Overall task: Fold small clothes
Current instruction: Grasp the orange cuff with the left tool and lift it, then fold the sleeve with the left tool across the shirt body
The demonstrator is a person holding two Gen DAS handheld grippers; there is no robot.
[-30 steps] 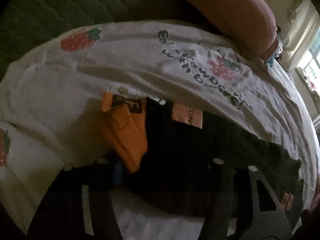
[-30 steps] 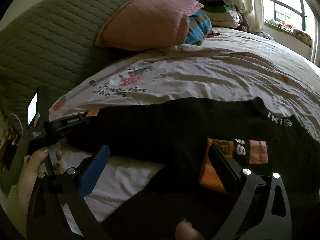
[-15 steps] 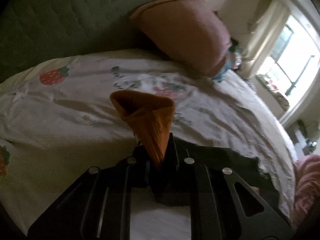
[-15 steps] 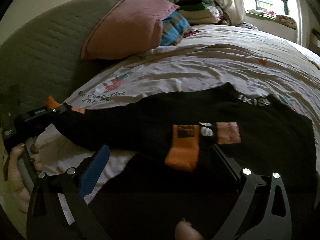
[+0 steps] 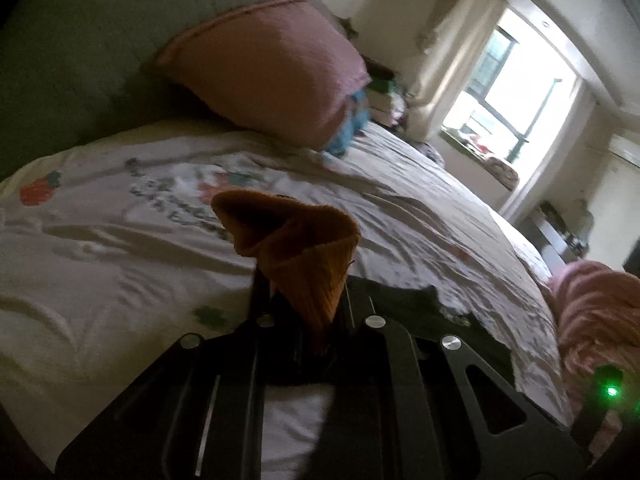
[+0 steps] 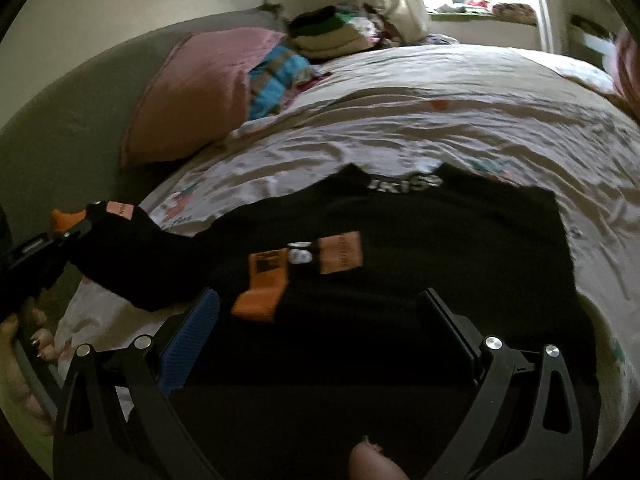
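Note:
A black sweater (image 6: 440, 240) with orange cuffs lies spread on the bed sheet (image 6: 460, 120). My left gripper (image 5: 304, 280) is shut on one orange cuff (image 5: 296, 248), which stands up out of the closed jaws above the bed. The right wrist view shows that left gripper (image 6: 60, 236) at the far left, with the black sleeve (image 6: 132, 260) stretched up off the sheet. The other orange cuff (image 6: 264, 284) rests folded across the sweater's body. My right gripper (image 6: 320, 296) hovers open over the sweater's near part, nothing between its fingers.
A pink pillow (image 5: 272, 64) leans on the grey-green headboard (image 5: 80, 40) at the bed's head, with a blue striped cloth (image 6: 276, 76) and a pile of folded clothes (image 6: 332, 36) beside it. A pink blanket (image 5: 592, 308) lies at the right edge.
My left gripper closed on the orange cuff and lifted it, pulling the sleeve up off the sheet. My right gripper slid sideways over the sweater, still open.

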